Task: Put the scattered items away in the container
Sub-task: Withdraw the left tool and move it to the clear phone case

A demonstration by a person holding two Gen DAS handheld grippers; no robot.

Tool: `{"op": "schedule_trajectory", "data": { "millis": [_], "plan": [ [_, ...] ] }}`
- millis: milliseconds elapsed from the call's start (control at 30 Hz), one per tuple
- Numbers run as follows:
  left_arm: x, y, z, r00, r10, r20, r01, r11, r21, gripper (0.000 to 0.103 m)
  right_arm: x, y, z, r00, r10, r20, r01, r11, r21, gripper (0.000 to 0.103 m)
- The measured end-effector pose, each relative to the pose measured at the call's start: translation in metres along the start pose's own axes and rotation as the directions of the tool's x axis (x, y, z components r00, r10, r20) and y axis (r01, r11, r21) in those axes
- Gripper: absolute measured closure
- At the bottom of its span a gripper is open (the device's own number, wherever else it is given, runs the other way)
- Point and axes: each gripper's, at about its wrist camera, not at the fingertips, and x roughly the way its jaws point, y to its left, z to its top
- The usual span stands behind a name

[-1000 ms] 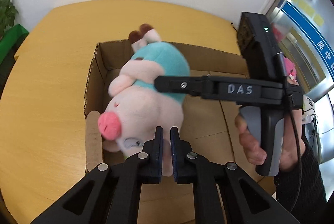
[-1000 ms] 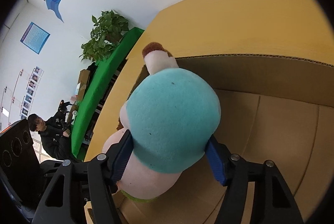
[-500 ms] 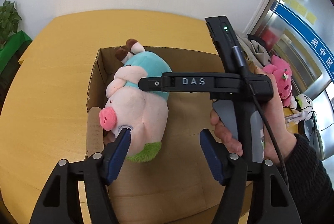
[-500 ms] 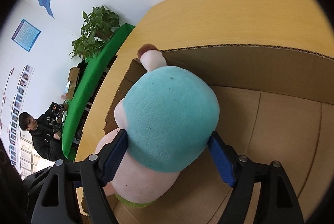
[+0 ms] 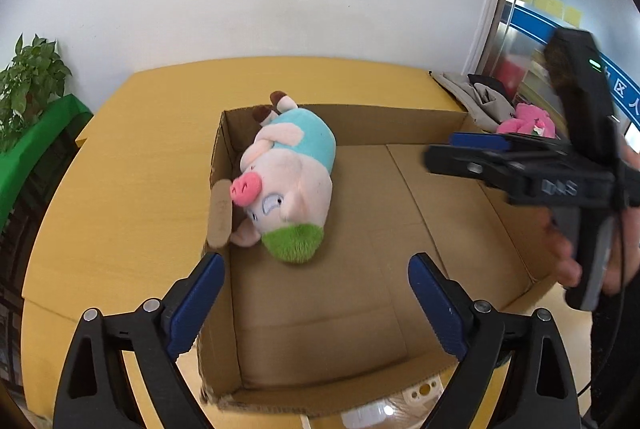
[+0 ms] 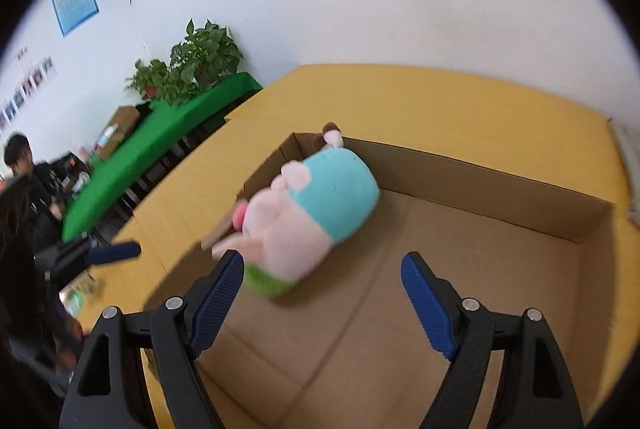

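My left gripper (image 5: 314, 277) is opening wide, its blue pads bare, with nothing between them. It hangs above the near end of the cardboard box (image 5: 400, 117); its left finger lines up over the box's left wall. The plush pig (image 5: 290, 177) lies ahead of it on the box floor, on its side against the left wall, green-capped head toward me and teal rear toward the far corner, clear of both pads.

My right gripper (image 6: 322, 277) has its jaws spread too and grips nothing. In its own view the pig (image 6: 312, 213) lies just beyond the left fingertip (image 6: 224, 281); I cannot tell whether they touch. From the left camera this gripper (image 5: 464, 149), blurred, hovers over the box's right side in a hand (image 5: 568, 257).

The box rests on the yellow tabletop (image 5: 132, 165). A pink plush (image 5: 528, 119) lies beyond the tabletop's far right corner.
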Motion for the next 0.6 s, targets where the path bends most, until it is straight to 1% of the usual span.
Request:
{"op": "schedule_trajectory", "data": {
  "millis": [67, 167, 233, 300, 367, 433, 500, 600],
  "plan": [
    [-0.006, -0.004, -0.013, 1.000, 0.004, 0.007, -0.004, 1.000, 0.010, 0.008, -0.023, 0.001, -0.019, 0.999, -0.046, 0.017, 0.046, 0.999, 0.000, 0.022],
    [-0.006, -0.003, -0.029, 1.000, -0.015, -0.003, 0.015, 1.000, -0.004, 0.008, -0.049, -0.011, -0.060, 0.996, -0.091, 0.022, 0.089, 0.994, 0.057, 0.022],
    [-0.002, 0.000, -0.036, 1.000, -0.024, -0.018, 0.023, 1.000, -0.018, 0.008, -0.055, -0.027, -0.091, 0.987, -0.157, -0.012, 0.158, 0.981, 0.115, 0.022],
    [0.002, 0.003, -0.043, 1.000, -0.007, -0.028, 0.007, 1.000, -0.027, 0.008, -0.060, -0.042, -0.116, 0.979, -0.201, -0.044, 0.205, 0.966, 0.157, 0.022],
    [0.004, 0.004, -0.049, 0.999, -0.009, -0.032, 0.008, 0.999, -0.038, 0.008, -0.067, -0.053, -0.138, 0.967, -0.245, -0.069, 0.253, 0.948, 0.191, 0.022],
    [0.003, 0.001, -0.053, 1.000, -0.010, -0.023, 0.009, 0.999, -0.041, 0.008, -0.071, -0.059, -0.158, 0.963, -0.252, -0.096, 0.267, 0.938, 0.221, 0.022],
    [0.001, -0.005, -0.056, 1.000, -0.003, -0.006, 0.003, 0.999, -0.035, 0.008, -0.072, -0.058, -0.173, 0.955, -0.273, -0.114, 0.292, 0.932, 0.215, 0.022],
    [-0.012, -0.018, -0.060, 0.999, 0.018, 0.050, -0.017, 1.000, -0.019, 0.007, -0.082, -0.041, -0.178, 0.939, -0.333, -0.080, 0.342, 0.924, 0.172, 0.022]
  ]
}}
